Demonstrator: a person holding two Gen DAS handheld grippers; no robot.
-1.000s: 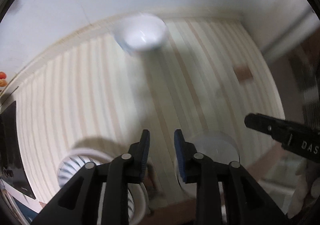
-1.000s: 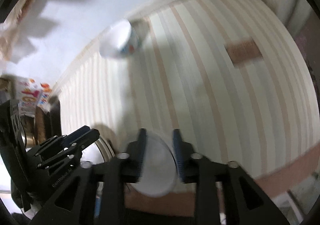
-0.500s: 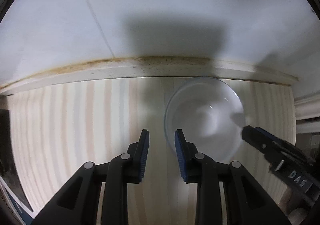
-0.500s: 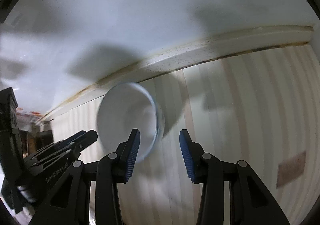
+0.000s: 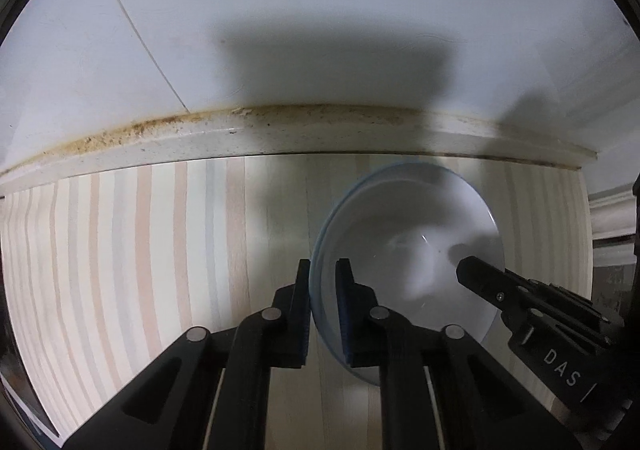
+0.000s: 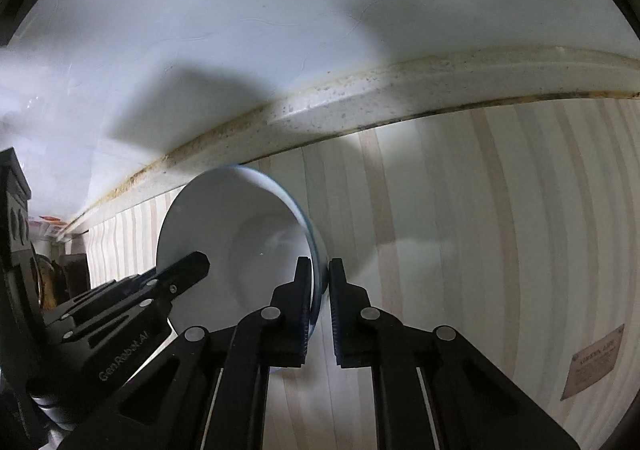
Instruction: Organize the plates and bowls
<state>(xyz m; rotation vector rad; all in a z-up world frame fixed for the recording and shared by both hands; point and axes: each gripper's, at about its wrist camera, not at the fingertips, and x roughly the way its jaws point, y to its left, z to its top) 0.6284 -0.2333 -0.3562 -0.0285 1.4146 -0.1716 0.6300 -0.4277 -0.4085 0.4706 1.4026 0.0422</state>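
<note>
A white bowl with a thin blue rim [image 5: 412, 234] stands on the striped cloth close to the back ledge. My left gripper [image 5: 323, 266] points down over its left rim, the jaws closing with the rim between the blue pads. My right gripper [image 6: 320, 264] does the same on the opposite rim of the bowl [image 6: 240, 226], one pad inside and one outside. Each view shows the other gripper's black fingertips over the bowl: the right gripper [image 5: 470, 266] and the left gripper [image 6: 196, 262].
The striped cloth [image 5: 140, 250] runs up to a stained cream ledge [image 5: 280, 134] below a white wall. A brown label [image 6: 596, 362] lies on the cloth at the right. Dark objects [image 6: 52, 282] crowd the far left edge.
Both grippers have travelled from the near side of the cloth to the bowl by the wall and come down over it. Their jaws have narrowed onto opposite sides of its rim.
</note>
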